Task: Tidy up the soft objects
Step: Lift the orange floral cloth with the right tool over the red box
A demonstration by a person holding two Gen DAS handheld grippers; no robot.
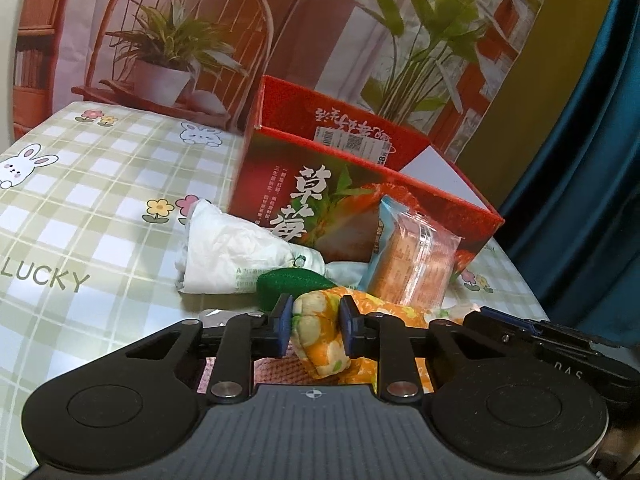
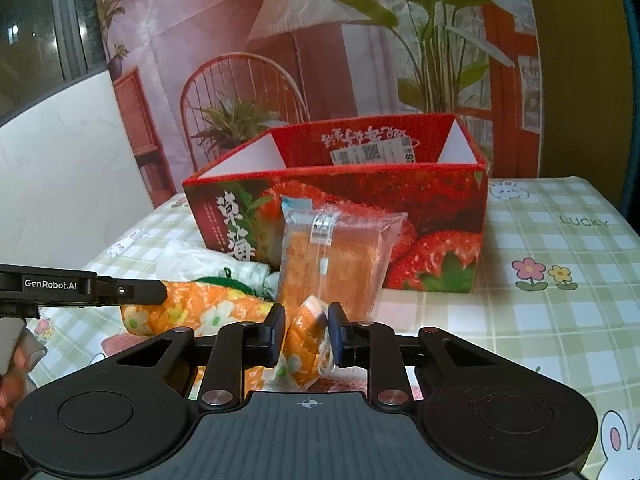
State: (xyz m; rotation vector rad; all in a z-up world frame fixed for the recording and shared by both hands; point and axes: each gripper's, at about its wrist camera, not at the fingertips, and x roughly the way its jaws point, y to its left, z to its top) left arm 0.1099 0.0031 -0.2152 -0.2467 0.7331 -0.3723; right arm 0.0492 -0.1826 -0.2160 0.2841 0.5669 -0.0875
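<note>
An orange floral quilted cloth lies on the table in front of the red strawberry box. My left gripper is shut on one bunched end of the cloth. My right gripper is shut on the other end of the cloth. The cloth stretches left from it toward the left gripper's body. The open box stands just behind.
A wrapped cake packet leans on the box front, also in the left wrist view. A white plastic bag and a green sponge lie beside the cloth. The checked tablecloth covers the table; a printed backdrop stands behind.
</note>
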